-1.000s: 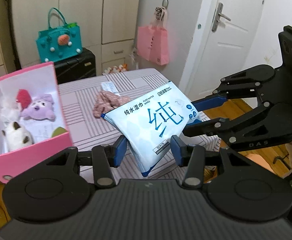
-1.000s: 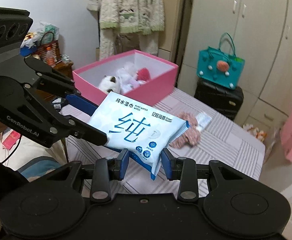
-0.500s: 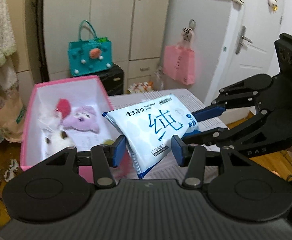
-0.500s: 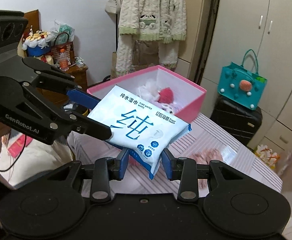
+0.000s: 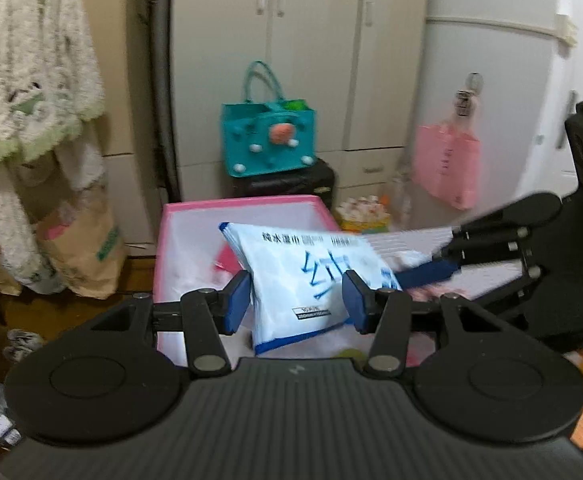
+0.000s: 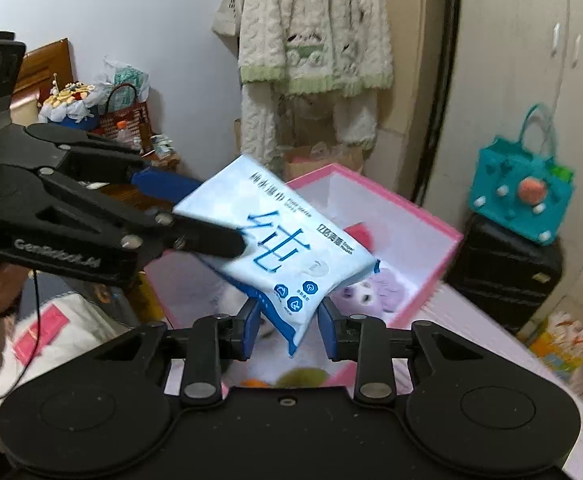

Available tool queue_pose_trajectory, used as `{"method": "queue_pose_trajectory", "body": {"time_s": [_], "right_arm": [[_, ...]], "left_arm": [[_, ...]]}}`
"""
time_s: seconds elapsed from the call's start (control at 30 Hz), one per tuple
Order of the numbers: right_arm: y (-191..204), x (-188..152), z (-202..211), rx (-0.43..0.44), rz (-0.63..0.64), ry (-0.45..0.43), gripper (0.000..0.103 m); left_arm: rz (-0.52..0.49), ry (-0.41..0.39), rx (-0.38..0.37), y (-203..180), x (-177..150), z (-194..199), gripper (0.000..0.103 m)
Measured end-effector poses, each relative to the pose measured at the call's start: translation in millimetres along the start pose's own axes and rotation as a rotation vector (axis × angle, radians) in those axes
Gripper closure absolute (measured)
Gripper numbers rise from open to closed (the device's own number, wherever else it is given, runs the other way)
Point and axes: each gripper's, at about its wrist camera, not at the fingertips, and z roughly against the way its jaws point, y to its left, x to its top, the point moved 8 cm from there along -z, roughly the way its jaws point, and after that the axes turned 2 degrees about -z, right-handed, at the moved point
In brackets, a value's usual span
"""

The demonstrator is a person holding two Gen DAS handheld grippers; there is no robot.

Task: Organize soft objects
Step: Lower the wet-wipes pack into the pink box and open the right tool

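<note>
Both hand-held grippers (image 5: 297,306) (image 6: 289,330) clamp the wipes pack (image 6: 287,248), which hides much of the pink box (image 6: 423,216).

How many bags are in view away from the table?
3. A teal tote sits on the black suitcase, a pink bag hangs on the wall to its right, and a brown paper bag stands on the floor, left. Others may be hidden.

Your wipes pack (image 5: 311,280) is motion-blurred, its print unreadable, and it hides most of the pink box (image 5: 247,202) floor; the purple plush (image 6: 383,286) shows only partly.
</note>
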Motion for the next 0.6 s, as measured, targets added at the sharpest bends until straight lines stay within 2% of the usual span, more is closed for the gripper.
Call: {"method": "queue_pose_trajectory", "body": {"time_s": [0.23,0.4,0.6], "right_arm": [[-5.2,-1.9,-58.3,0.054,-0.092,0.1,0.067],[-13.3,-4.2,-76.0,0.081,-0.172,0.169,0.067],[-17.8,-4.5,-92.4,0.064,-0.184,0.236,0.067]], "left_arm": [[0.019,0.058,0.045,28.0,-0.5,-38.3,0.055],[0.03,0.105,0.05,38.2,-8.0,-62.1,0.055],[0.05,0.153,0.033,47.3,-11.1,-82.2,0.055]]}}
